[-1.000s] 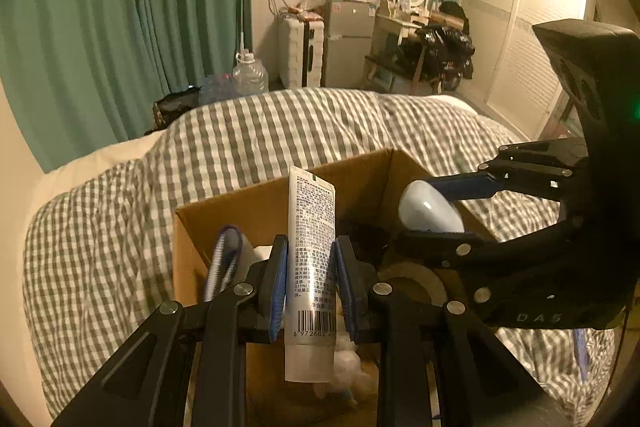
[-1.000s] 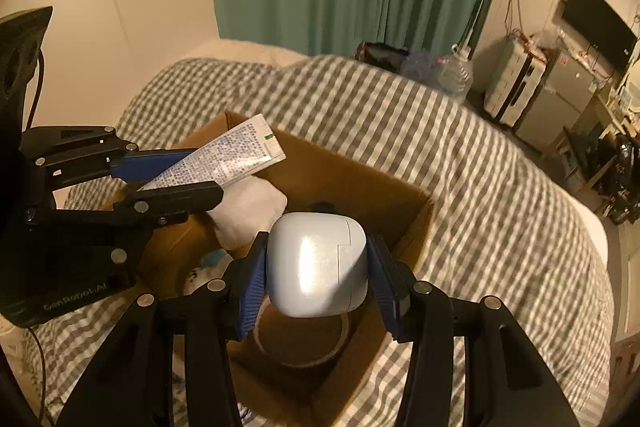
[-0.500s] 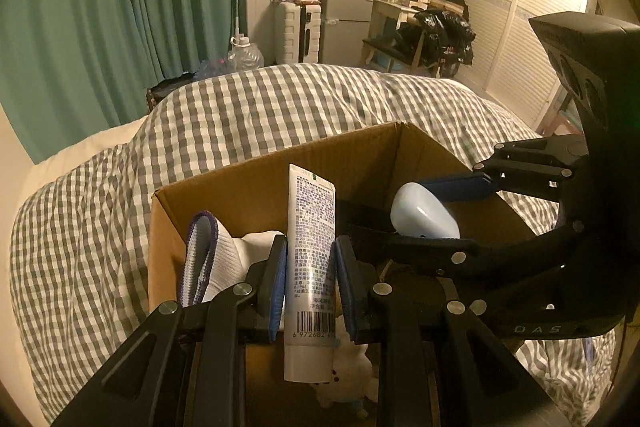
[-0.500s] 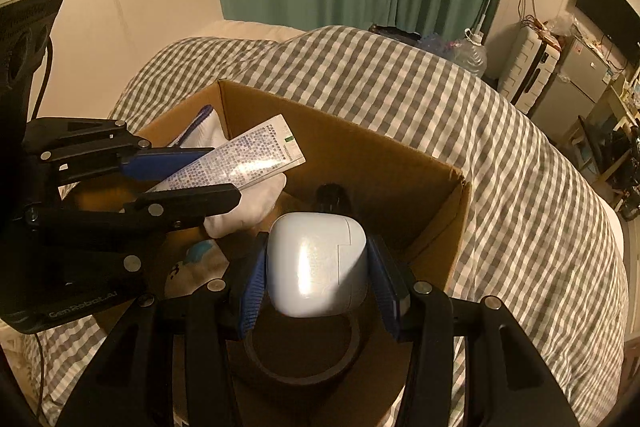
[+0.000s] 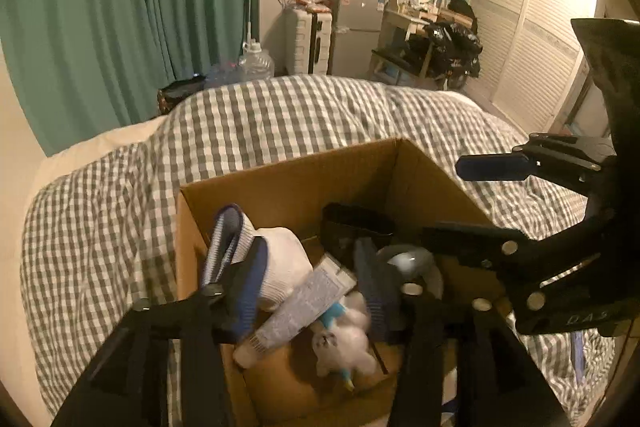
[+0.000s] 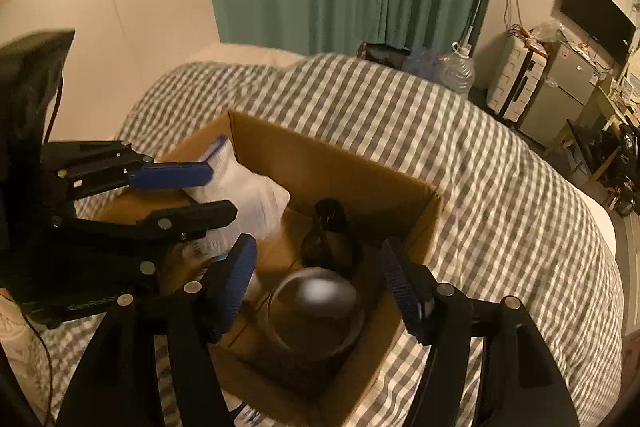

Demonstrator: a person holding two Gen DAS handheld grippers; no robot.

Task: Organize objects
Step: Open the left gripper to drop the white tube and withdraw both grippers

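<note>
An open cardboard box (image 5: 300, 179) (image 6: 320, 163) stands on the checked bedspread. My left gripper (image 5: 312, 291) (image 6: 200, 195) hangs over its left half, its jaws opening. Under them the white tube (image 5: 304, 303) lies tilted in the box, free of the pads. Over the box's right half my right gripper (image 6: 318, 285) (image 5: 480, 199) also has its jaws opening. The pale blue-white case (image 6: 324, 291) (image 5: 408, 263), blurred, is loose between and below them, over a tape roll (image 6: 316, 331).
Also in the box: a white glove with a blue cuff (image 5: 280, 267) (image 6: 248, 195), a white plush toy (image 5: 344, 343) and a dark object (image 6: 330, 227). Green curtains (image 5: 120, 7), a water jug (image 5: 256, 65), a suitcase and a small fridge stand beyond the bed.
Both grippers have opened. The tube has dropped from the left jaws and lies slanted in the box. The case has left the right jaws and fallen toward the tape roll.
</note>
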